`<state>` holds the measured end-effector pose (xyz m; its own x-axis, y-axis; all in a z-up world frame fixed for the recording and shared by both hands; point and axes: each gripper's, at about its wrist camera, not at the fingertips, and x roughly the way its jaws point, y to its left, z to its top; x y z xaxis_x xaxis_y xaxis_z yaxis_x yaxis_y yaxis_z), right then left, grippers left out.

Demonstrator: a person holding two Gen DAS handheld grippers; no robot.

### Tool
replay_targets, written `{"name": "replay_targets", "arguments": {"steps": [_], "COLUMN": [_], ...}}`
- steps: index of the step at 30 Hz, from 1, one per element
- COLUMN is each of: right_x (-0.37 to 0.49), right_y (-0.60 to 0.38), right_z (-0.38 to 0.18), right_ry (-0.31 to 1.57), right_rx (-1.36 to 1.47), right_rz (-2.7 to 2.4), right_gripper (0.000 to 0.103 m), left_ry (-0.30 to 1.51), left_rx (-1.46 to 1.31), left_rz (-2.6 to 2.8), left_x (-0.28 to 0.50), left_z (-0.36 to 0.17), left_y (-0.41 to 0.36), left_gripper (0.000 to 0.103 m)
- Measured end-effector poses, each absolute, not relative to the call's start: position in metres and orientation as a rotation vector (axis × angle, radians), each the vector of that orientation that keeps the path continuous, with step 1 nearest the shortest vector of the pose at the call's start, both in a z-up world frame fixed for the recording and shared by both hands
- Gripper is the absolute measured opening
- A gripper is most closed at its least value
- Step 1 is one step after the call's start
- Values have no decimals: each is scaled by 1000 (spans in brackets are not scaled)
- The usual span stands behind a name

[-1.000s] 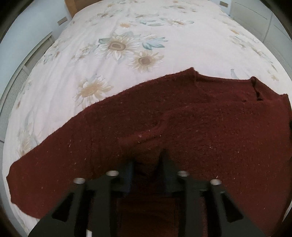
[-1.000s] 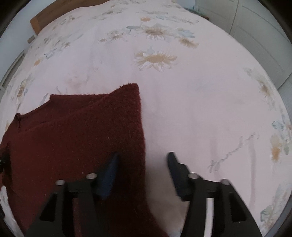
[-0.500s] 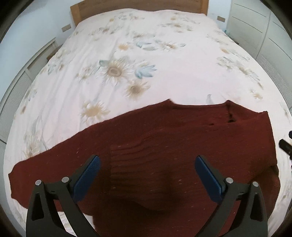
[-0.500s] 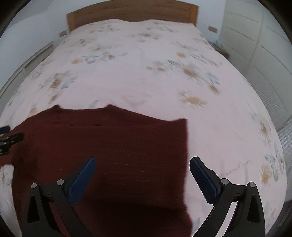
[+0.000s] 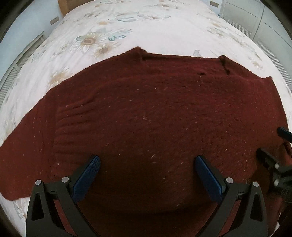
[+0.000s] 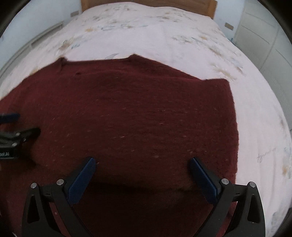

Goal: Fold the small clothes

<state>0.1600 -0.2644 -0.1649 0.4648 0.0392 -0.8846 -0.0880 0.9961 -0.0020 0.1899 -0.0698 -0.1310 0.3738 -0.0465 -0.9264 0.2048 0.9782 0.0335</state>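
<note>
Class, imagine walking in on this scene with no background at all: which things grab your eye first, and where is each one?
The dark red knitted sweater dominates, spread flat across the near end of a bed whose pale floral cover stretches away behind it. Next come the blue-padded fingers of the left gripper and the right gripper, each spread wide open above the sweater with nothing between the jaws.

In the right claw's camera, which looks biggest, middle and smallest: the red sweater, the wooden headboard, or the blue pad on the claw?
1. Red sweater, easily biggest.
2 and 3. Wooden headboard and blue pad look alike; the headboard is far away, the pad close, so no ranking.
</note>
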Motion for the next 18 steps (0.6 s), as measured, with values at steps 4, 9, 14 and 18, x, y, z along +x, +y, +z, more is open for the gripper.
{"name": "replay_targets", "arguments": {"steps": [4, 9, 14, 18], "right_x": [164, 162, 161, 158], "right_y": [-281, -294, -290, -290], "right_z": [-166, -167, -174, -176], "right_ry": [1085, 1100, 1108, 1093], "right_rx": [-59, -54, -58, -35], "right_rz": [42, 50, 37, 18], "right_gripper": [102, 102, 102, 102], "left_ry": [1183, 1164, 1134, 1117], "left_rx": [137, 110, 124, 131], "left_rz": [-153, -156, -122, -102], "left_x": [191, 190, 187, 185], "left_z": [-131, -135, -138, -140], "left_y": [-54, -42, -45, -48], "left_gripper": [102, 102, 102, 102]}}
